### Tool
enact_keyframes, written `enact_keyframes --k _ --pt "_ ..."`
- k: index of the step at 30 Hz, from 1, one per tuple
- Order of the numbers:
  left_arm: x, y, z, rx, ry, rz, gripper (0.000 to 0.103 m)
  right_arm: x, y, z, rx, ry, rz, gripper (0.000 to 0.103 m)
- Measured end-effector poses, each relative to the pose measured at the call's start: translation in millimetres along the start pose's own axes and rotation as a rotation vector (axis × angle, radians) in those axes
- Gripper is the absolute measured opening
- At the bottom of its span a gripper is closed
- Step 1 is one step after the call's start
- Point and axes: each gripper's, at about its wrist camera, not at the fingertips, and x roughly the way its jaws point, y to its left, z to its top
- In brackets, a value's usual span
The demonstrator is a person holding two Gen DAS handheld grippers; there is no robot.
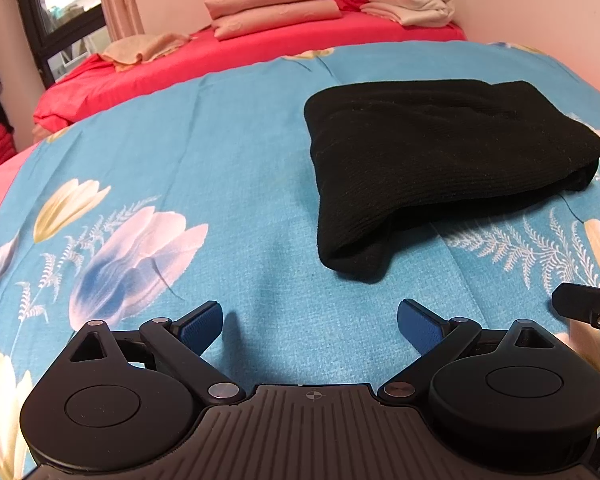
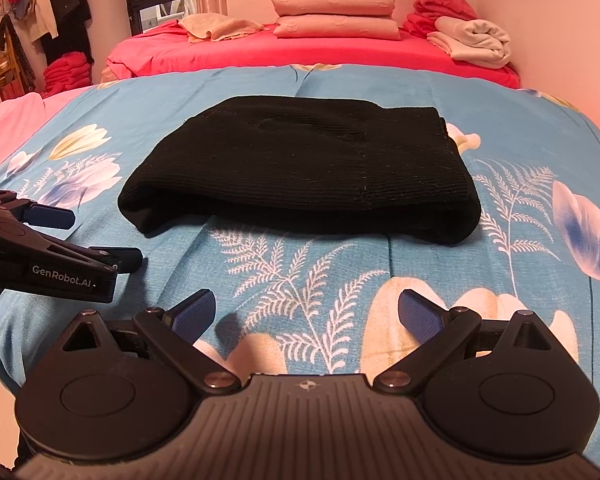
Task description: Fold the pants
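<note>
Open tools before crosswise folded pants

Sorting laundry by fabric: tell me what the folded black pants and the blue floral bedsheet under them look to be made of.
Folded black pants: seemingly a soft, matte ribbed knit, judging by fine parallel ribs and thick rounded fold edges; the fibre can't be told. Blue floral bedsheet: likely a thin woven cotton-type cloth, matte, with a fine visible weave, printed tulips and ferns, and sharp pressed crease lines.
</note>
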Motion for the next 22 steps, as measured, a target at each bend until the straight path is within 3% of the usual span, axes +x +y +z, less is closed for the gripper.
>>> enact_keyframes --k 22 --pt "2.2 1.9 -0.1 -0.005 -0.006 -0.007 0.103 4.0 -0.9 -0.8 -0.003 0.007 0.014 0.099"
